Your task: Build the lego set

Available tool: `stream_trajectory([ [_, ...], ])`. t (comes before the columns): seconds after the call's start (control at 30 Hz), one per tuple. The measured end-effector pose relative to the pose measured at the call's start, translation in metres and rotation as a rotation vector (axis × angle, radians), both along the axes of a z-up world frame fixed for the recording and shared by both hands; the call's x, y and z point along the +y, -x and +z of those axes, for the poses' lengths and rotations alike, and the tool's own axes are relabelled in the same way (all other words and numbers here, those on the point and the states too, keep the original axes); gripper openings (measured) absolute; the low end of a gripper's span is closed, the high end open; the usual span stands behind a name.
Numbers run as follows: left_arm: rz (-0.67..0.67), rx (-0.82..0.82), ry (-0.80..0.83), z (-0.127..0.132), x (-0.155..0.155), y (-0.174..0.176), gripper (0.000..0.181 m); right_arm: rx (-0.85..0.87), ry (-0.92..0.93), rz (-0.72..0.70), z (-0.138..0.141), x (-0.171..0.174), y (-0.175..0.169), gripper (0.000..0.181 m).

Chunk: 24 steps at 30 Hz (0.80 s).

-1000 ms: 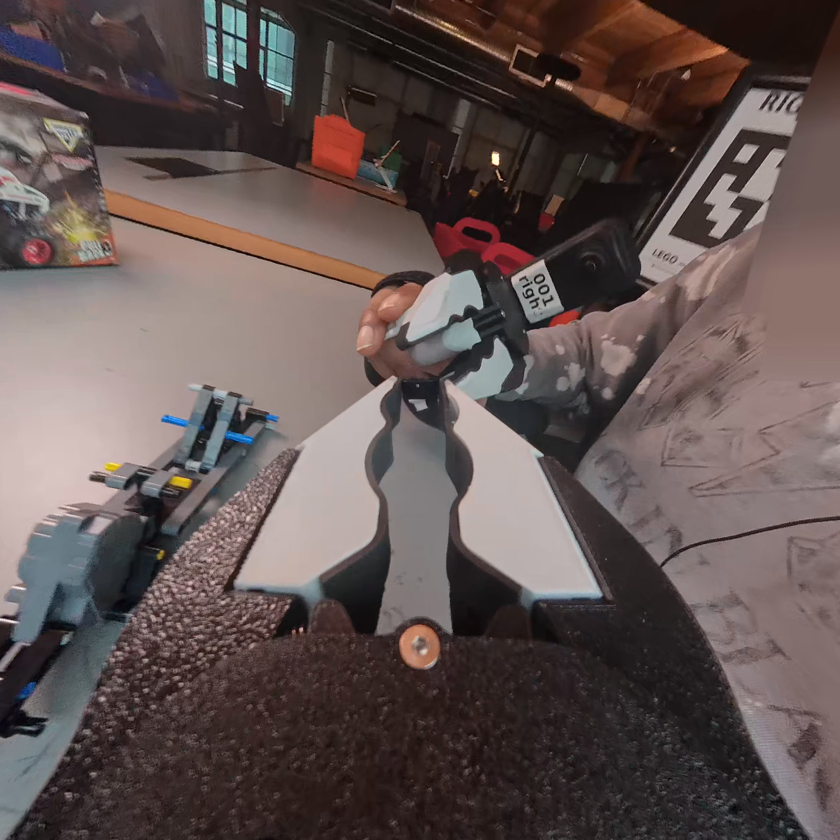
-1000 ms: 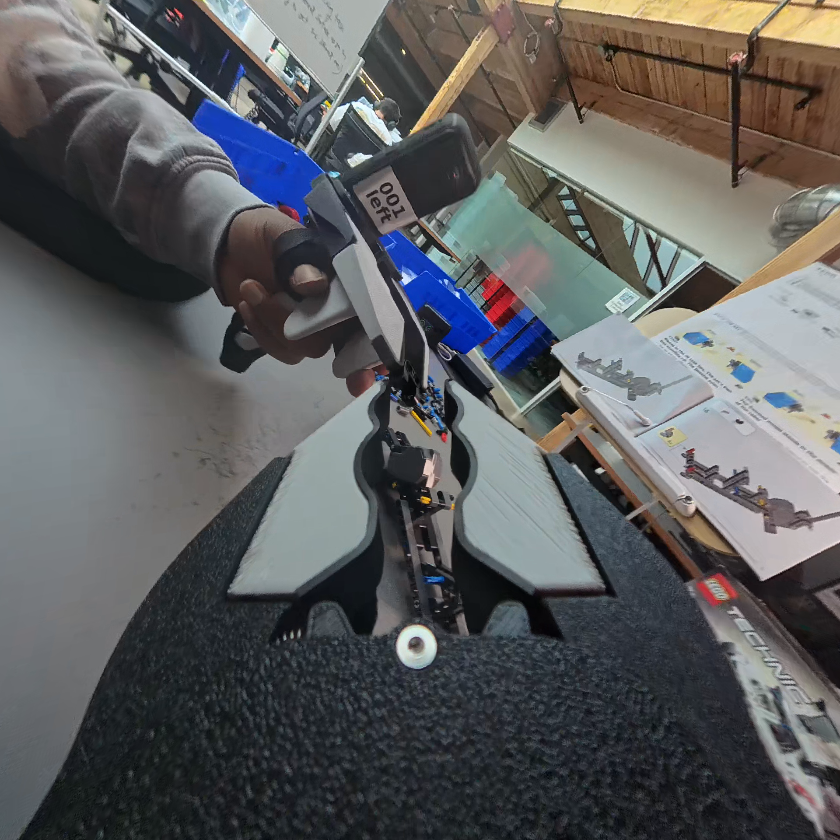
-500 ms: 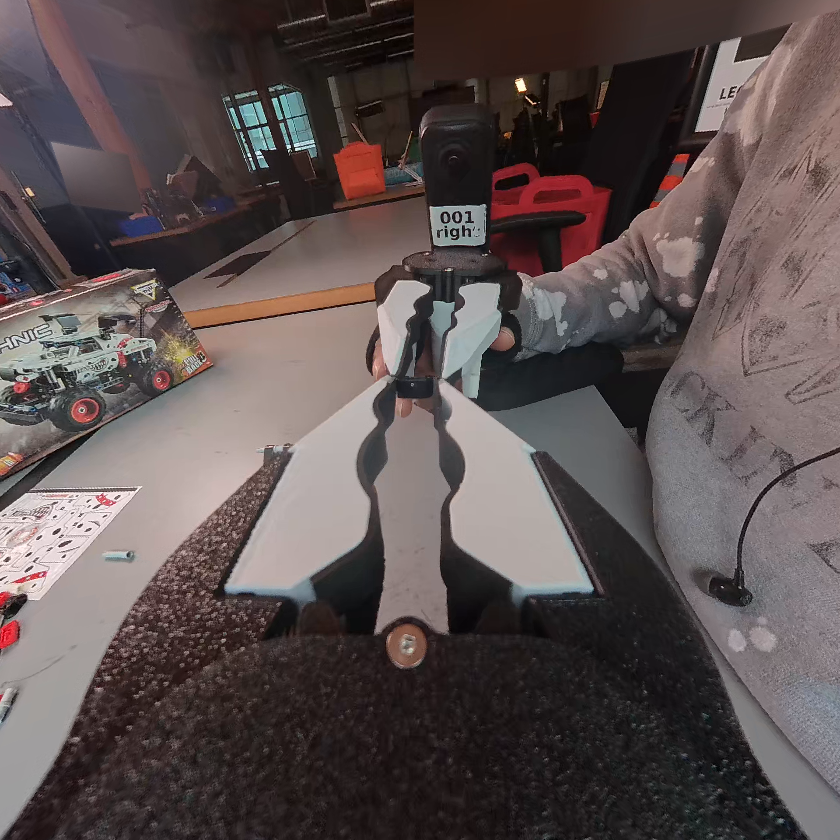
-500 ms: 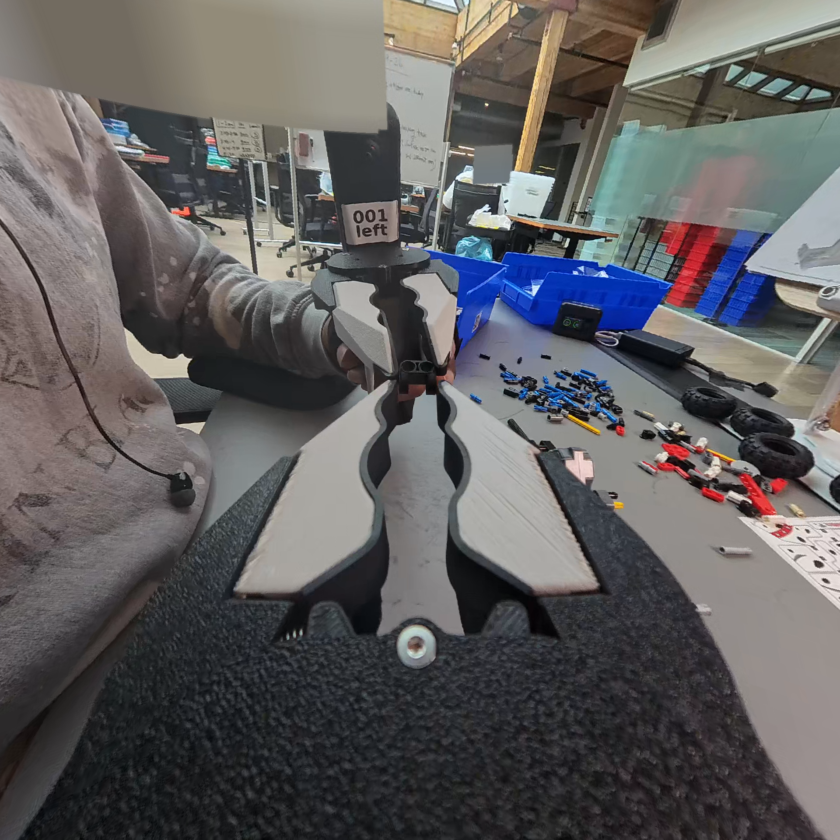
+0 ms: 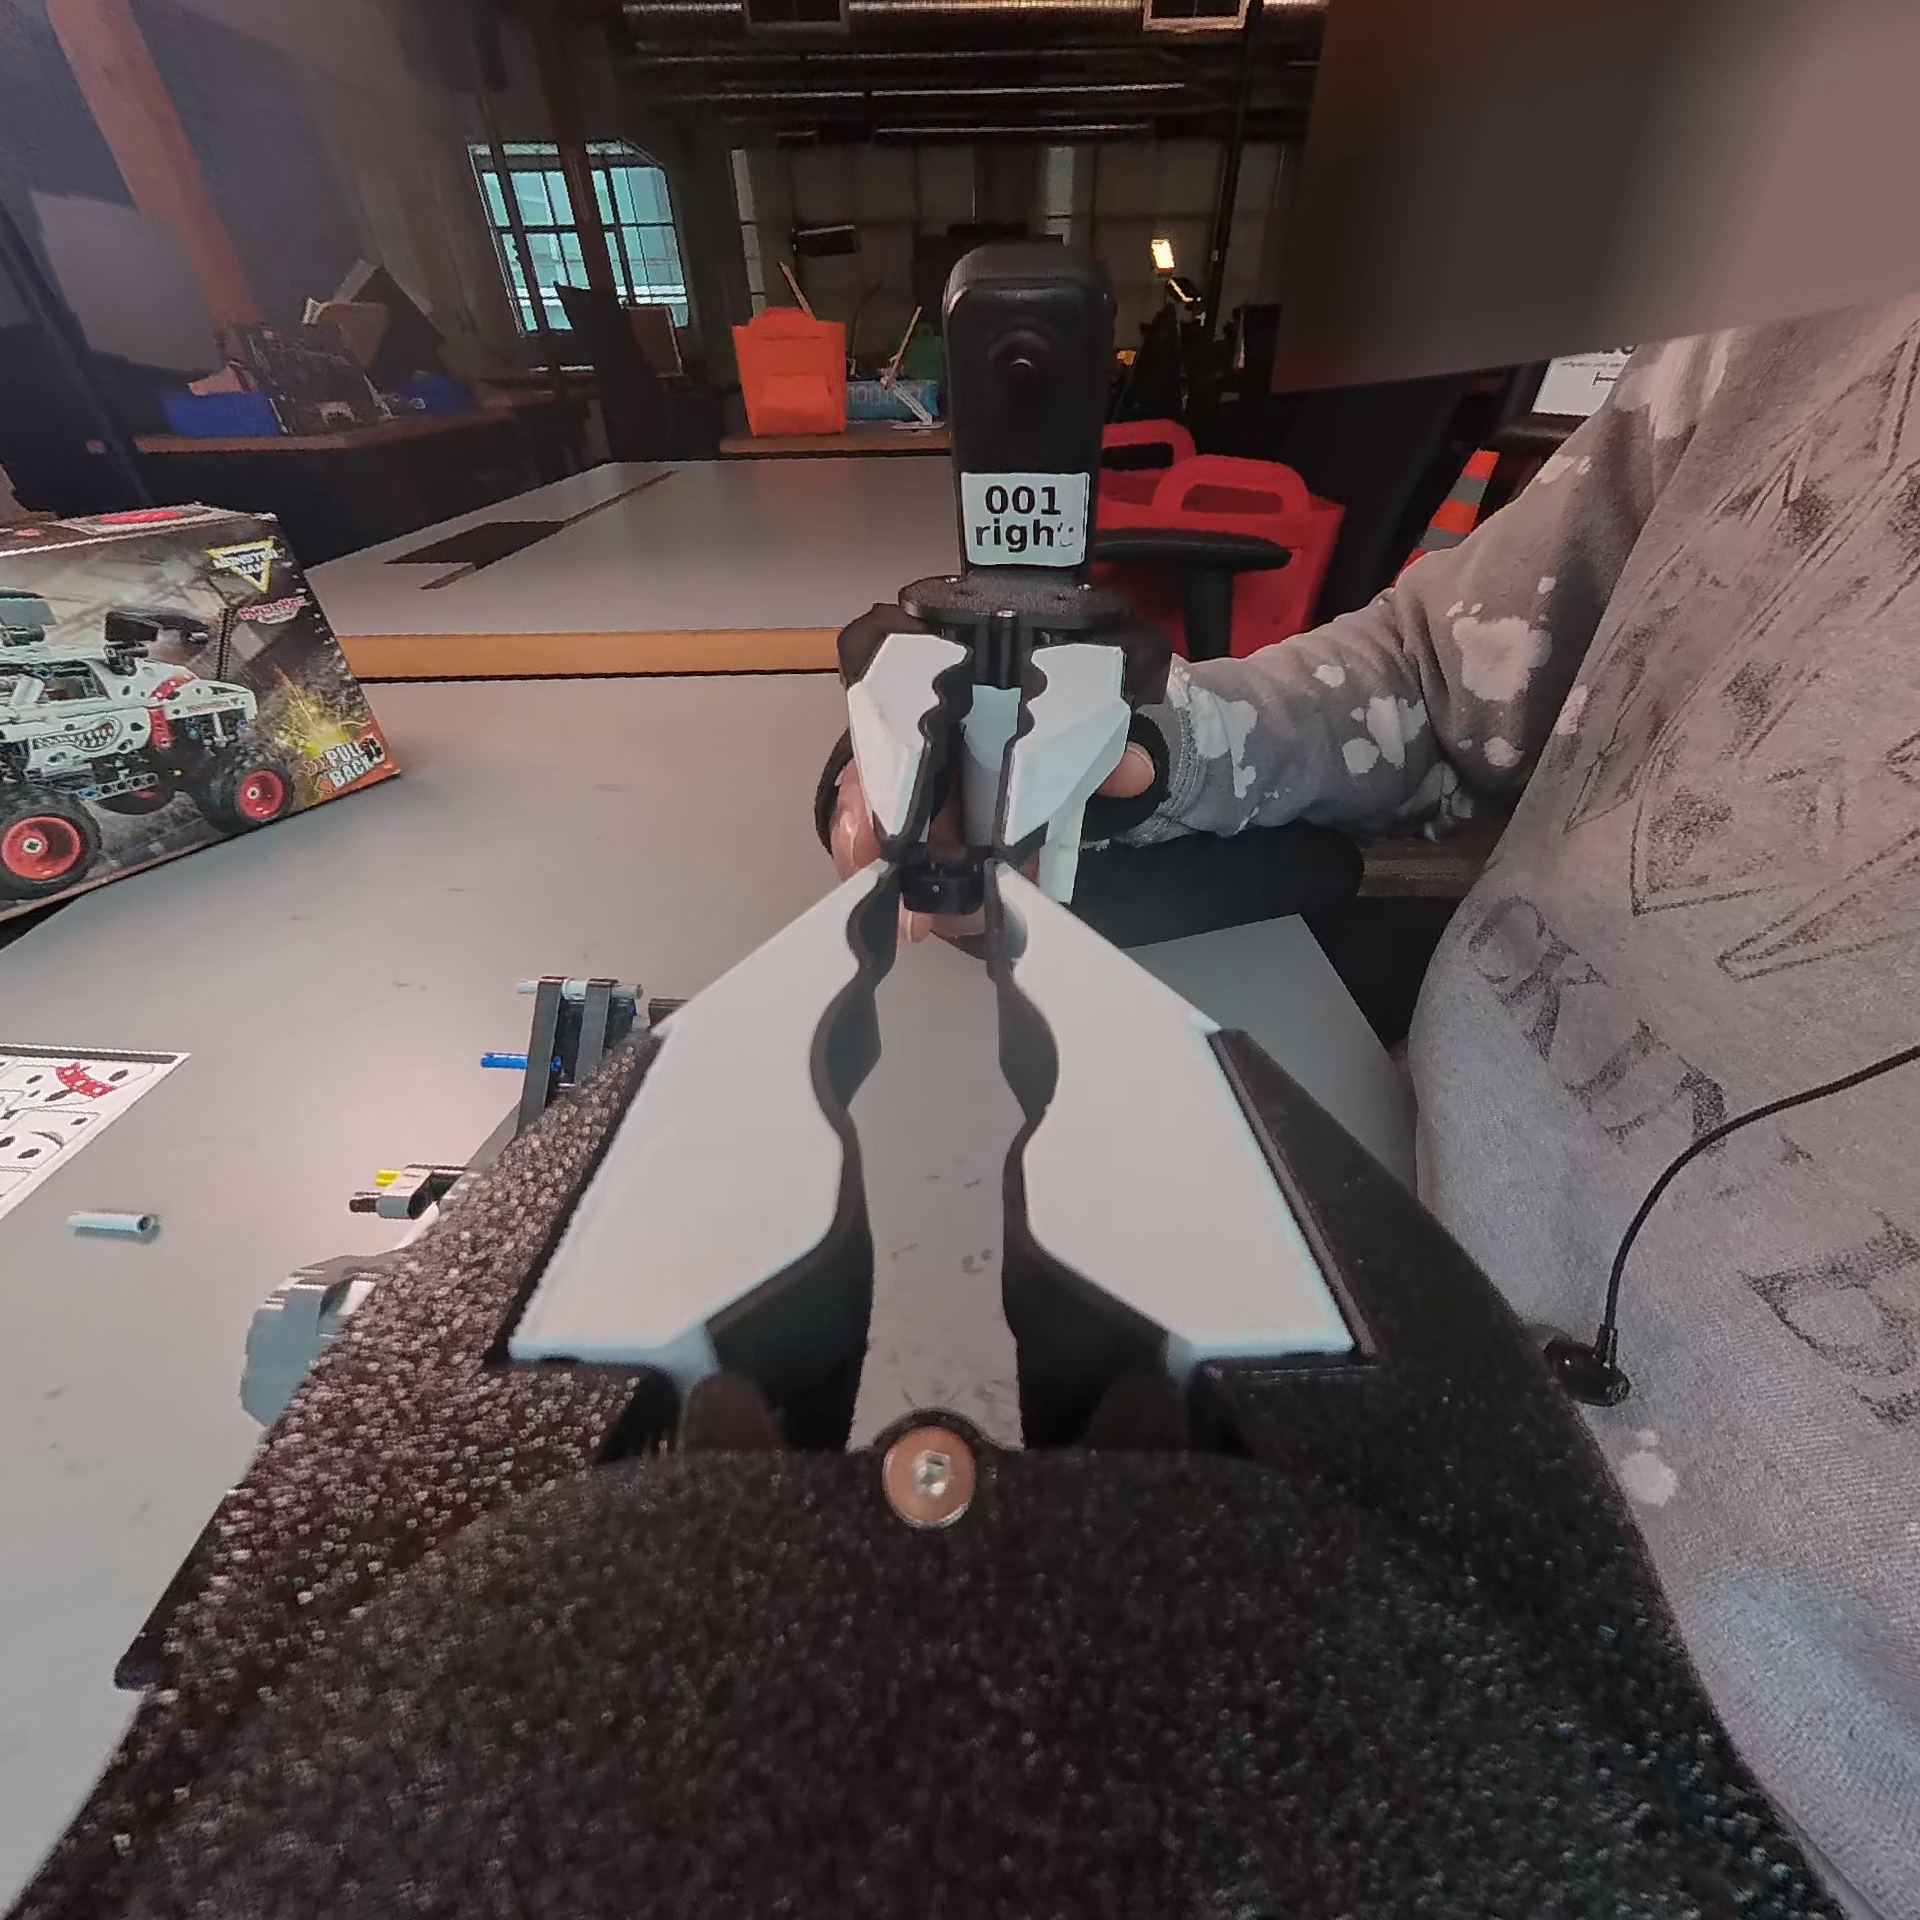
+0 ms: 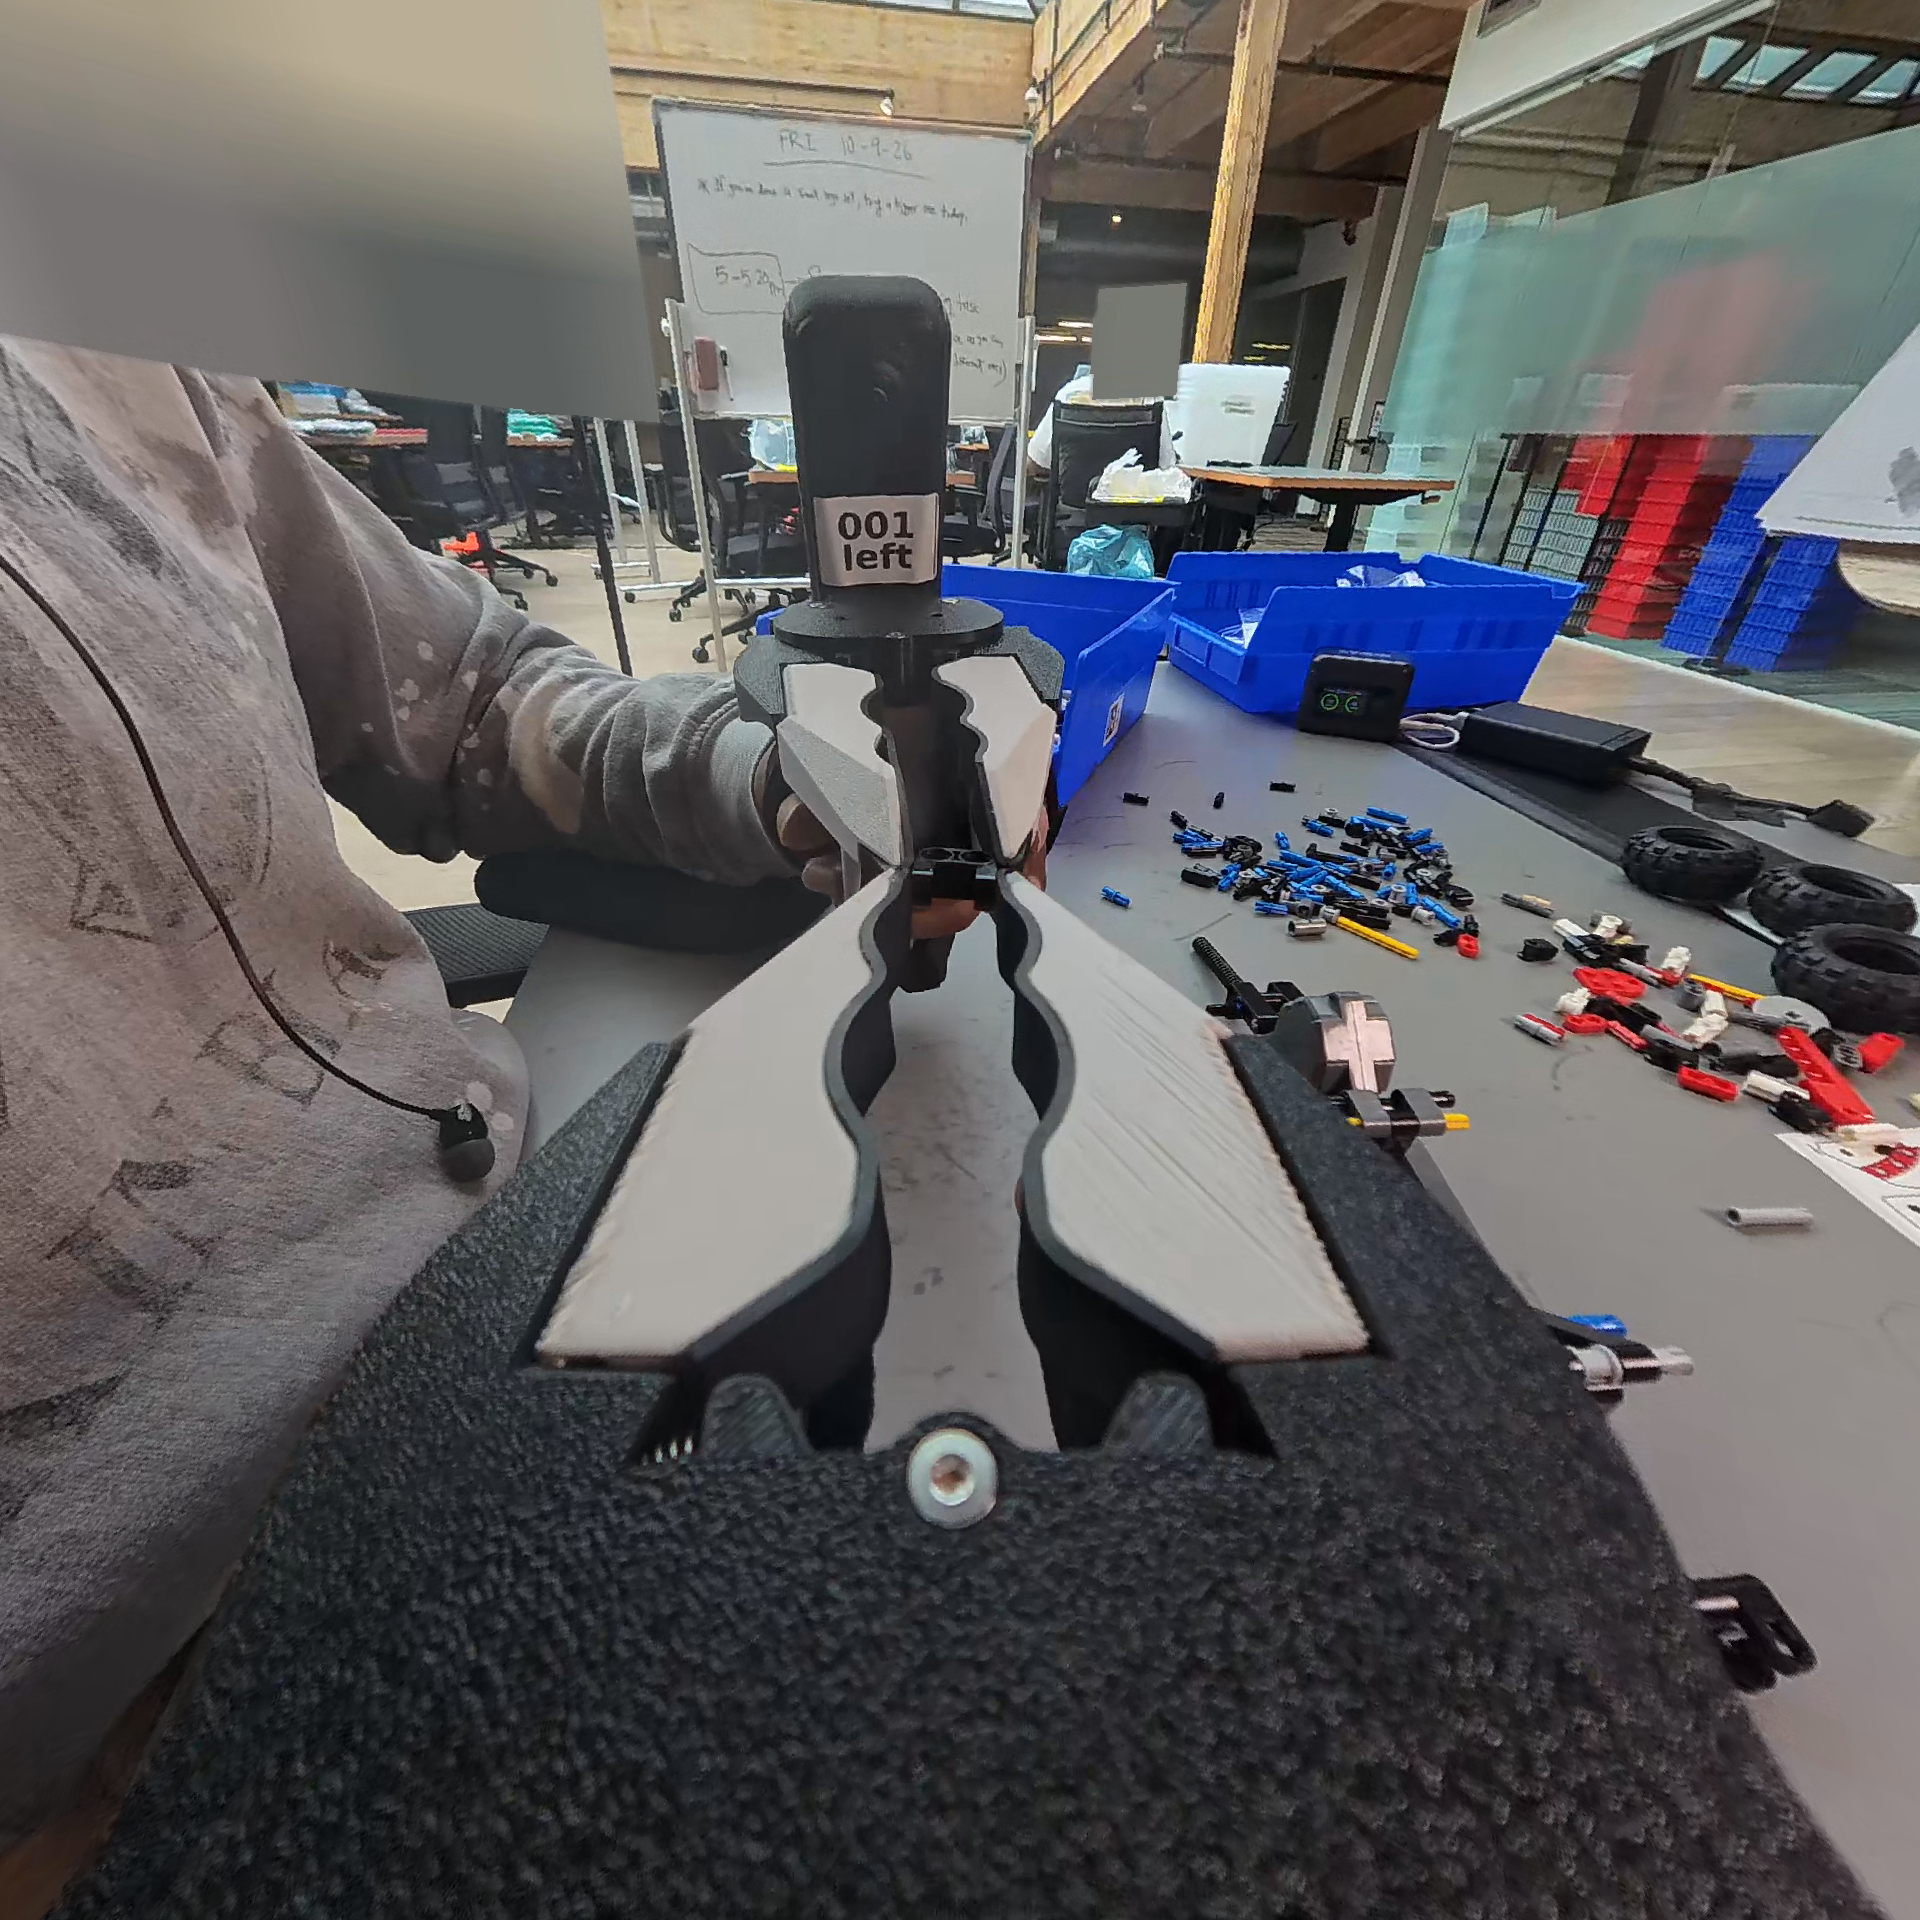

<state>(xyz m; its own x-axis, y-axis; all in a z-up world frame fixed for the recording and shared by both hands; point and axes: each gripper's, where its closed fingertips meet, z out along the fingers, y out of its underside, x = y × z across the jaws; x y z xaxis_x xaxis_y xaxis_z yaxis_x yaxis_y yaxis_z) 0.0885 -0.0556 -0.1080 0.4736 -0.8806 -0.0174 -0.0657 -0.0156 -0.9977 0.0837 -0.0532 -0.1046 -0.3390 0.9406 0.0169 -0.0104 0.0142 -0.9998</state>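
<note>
Going left to right in your left wrist view: the lego box (image 5: pixel 156 707) sits far left on the grey table (image 5: pixel 582 831), tilted back a bit. Nearer you there's a sticker sheet (image 5: pixel 62 1112) and a small grey tube piece (image 5: pixel 114 1226) lying flat beside it. The half-built chassis (image 5: pixel 561 1039) pokes out from behind your left gripper's body, with its long axis running from the near left edge away toward the middle of the table; most of it is hidden.

Dead centre, your two grippers meet tip to tip. Your left gripper (image 5: pixel 940 883) and right gripper (image 5: pixel 945 847) both pinch the same small black piece (image 5: pixel 940 888), jaws narrow on each. The piece lies crosswise between the fingertips, its long axis running left-right, held up off the table.

The right wrist view shows the same grip from the other side: right gripper (image 6: pixel 951 883), left gripper (image 6: pixel 951 847), black piece (image 6: pixel 953 871) with two round holes along its top face. To the right, the chassis (image 6: pixel 1340 1049) lies just beside your right finger, then the pile of loose blue and black pins (image 6: pixel 1320 873), red parts (image 6: pixel 1704 1029), three black tires (image 6: pixel 1808 914), and blue bins (image 6: pixel 1371 623) at the back.
</note>
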Motion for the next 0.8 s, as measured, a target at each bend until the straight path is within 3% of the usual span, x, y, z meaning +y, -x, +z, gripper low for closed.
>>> stream_trajectory([
  [0.47, -0.025, -0.031, 0.012, 0.001, -0.003, -0.003, 0.017, -0.018, 0.024, 0.03, -0.002, -0.004, -0.001, 0.016],
  [0.8, 0.018, 0.035, 0.021, -0.009, 0.003, 0.001, 0.017, -0.066, 0.007, -0.004, -0.01, 0.003, 0.002, 0.016],
])
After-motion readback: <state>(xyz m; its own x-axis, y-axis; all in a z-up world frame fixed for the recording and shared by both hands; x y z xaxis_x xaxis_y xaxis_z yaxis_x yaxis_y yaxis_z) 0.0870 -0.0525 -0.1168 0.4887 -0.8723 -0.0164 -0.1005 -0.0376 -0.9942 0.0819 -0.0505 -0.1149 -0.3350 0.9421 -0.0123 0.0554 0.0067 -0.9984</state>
